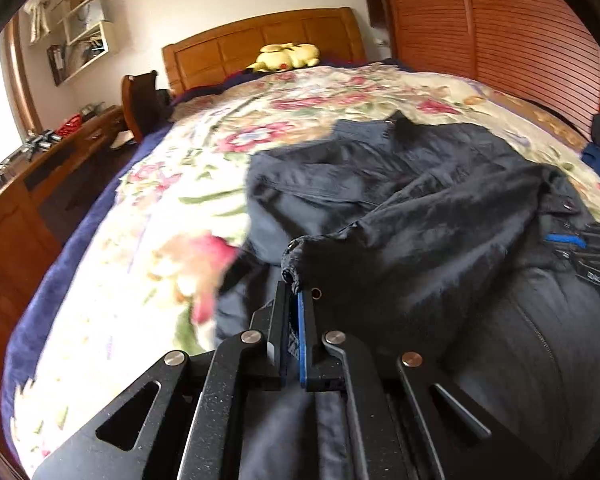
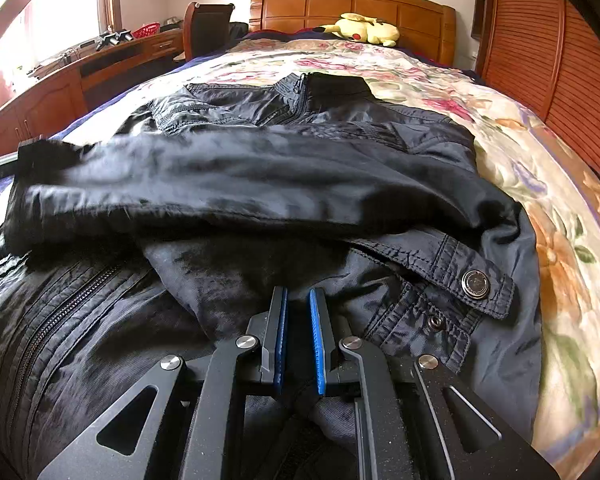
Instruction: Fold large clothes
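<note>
Dark jacket (image 2: 284,184) spread on floral bedspread (image 2: 540,200), one sleeve (image 2: 220,188) folded across the body. Right gripper (image 2: 298,300) jaws nearly closed, pinching jacket fabric. Yellow plush (image 2: 366,28) by headboard (image 2: 352,4).

Open floral bedspread (image 2: 440,92) lies clear beyond and to the right of the dark jacket (image 2: 284,184); a plush toy (image 2: 364,28) sits by the far headboard (image 2: 352,4), a chair (image 2: 208,24) and worktop (image 2: 112,60) line the left, louvred doors (image 2: 548,60) the right.
</note>
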Demonstrator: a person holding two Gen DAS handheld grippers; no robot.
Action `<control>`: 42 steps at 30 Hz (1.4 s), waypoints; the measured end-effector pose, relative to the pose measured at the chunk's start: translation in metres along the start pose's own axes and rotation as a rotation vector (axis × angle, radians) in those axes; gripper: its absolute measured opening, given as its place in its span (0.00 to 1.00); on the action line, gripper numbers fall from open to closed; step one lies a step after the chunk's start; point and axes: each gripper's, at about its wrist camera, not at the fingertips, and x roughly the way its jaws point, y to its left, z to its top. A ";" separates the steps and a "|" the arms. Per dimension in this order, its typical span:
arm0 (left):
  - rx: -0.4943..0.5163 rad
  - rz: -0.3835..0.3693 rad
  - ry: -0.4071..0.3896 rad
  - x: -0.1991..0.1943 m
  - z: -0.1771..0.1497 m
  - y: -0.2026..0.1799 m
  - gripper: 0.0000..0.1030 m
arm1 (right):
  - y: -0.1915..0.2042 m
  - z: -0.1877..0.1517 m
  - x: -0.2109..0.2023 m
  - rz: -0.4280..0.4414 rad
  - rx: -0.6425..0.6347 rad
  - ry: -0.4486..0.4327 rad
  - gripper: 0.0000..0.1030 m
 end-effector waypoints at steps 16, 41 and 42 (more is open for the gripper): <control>-0.107 -0.116 0.001 -0.005 -0.026 0.028 0.45 | -0.005 0.002 0.003 0.017 0.011 0.010 0.11; -0.186 -0.048 0.031 -0.056 -0.107 0.067 0.81 | -0.008 0.004 0.010 0.028 0.011 0.035 0.12; -0.188 -0.046 0.035 -0.056 -0.109 0.067 0.81 | -0.009 0.004 0.010 0.032 0.014 0.036 0.12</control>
